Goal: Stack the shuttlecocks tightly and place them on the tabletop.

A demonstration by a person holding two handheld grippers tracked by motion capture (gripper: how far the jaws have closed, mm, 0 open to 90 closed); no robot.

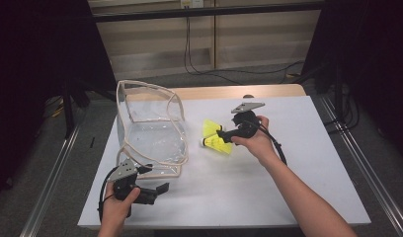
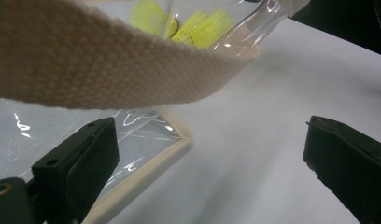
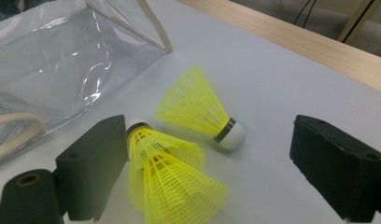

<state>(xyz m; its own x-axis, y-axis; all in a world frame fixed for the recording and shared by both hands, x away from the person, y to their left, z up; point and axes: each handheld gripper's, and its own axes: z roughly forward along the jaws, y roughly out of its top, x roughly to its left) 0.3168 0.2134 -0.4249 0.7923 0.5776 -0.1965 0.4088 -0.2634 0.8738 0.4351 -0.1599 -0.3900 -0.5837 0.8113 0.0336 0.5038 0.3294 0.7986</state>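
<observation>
**High view: right gripper poised over two shuttlecocks beside the clear bag**

High view puts the transparent bag (image 1: 151, 129) with cream webbing trim standing at the left of the white surface (image 1: 268, 187). Two yellow shuttlecocks (image 1: 215, 137) lie just to the bag's right, apart from its wall. The right gripper (image 1: 222, 135) hovers at them, jaws spread wide and grasping nothing. The left gripper (image 1: 160, 190) waits just in front of the bag's near edge, also released and empty.

The step in hand looks like picking up a shuttlecock to drop into the bag. Next, the right gripper probably needs to lower around the nearer shuttlecock (image 3: 172, 179) and clench gently on its skirt or cork.

Right gripper view adds detail: the nearer shuttlecock lies against one jaw, the farther shuttlecock (image 3: 201, 109) points its white cork away from the bag. Left gripper view reveals the bag's webbing strap (image 2: 109, 65) arching just above its open jaws.
</observation>
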